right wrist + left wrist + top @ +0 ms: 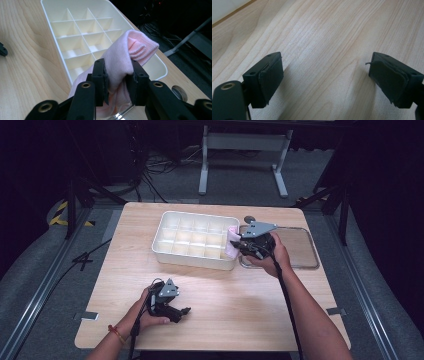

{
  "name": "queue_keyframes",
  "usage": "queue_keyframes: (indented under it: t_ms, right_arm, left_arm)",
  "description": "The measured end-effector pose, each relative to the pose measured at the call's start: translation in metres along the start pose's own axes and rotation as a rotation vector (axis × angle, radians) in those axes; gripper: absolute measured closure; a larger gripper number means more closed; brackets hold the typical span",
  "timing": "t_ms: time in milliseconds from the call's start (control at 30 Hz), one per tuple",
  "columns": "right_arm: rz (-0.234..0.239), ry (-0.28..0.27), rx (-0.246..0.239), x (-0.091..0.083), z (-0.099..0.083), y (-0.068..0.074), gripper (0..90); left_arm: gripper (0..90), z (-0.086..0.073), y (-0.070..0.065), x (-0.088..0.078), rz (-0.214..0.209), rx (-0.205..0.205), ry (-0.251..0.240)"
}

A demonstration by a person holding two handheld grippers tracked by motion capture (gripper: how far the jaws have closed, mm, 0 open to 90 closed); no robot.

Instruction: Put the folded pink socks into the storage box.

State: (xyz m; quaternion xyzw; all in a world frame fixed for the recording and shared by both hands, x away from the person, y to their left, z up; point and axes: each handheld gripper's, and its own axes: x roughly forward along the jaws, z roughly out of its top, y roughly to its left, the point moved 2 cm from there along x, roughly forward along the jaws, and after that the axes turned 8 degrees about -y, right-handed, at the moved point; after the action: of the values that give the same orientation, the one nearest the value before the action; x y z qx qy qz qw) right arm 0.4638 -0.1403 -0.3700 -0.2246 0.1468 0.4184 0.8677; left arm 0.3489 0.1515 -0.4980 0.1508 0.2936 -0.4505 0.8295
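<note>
**Carrying a pink sock to the divided tray**

Resting nearest the person, well short of the white divided tray (195, 240), the left gripper (181, 312) is sitting low over the table (225, 305); in the left gripper view its jaws are standing wide apart over bare wood, with nothing between them.

Farther out, at the tray's right end, the right gripper (117, 80) is pinching a folded pink sock (127, 52). Its jaws are drawn in on the fabric at mid-length, the folded end sticking up past the pads and the rest hanging below. In the high view the sock (232, 241) is sitting just at the tray's right wall, above the rim rather than down in a compartment.

Beyond the right gripper, on the tray's right, a clear flat tray (295, 247) is lying on the table, empty as far as visible.

Progress, as judged: pick-up is done and transport is nearly done. All the tray's compartments are looking empty. Left to do: lowering the sock into a compartment at the right end, then releasing.
</note>
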Motion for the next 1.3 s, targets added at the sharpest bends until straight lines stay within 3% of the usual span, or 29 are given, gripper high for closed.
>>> queue_keyframes:
  t_ms: [367,733,1067,1300]
  right_arm:
    - [-0.023,0.045,-0.020,0.017,-0.006,-0.001,70.7]
    - [-0.025,0.093,-0.070,0.033,-0.012,0.008,70.6]
    - [-0.029,0.116,-0.063,0.040,-0.017,0.008,70.6]
    - [-0.027,0.137,-0.084,0.046,-0.021,0.013,70.7]
  left_arm:
    - [12.6,0.000,0.000,0.000,-0.002,-0.002,-0.001]
    - [12.7,0.000,0.000,0.000,-0.004,-0.002,0.001]
    - [12.6,0.000,0.000,0.000,-0.003,-0.002,0.000]
    - [12.7,0.000,0.000,0.000,-0.003,-0.005,-0.002]
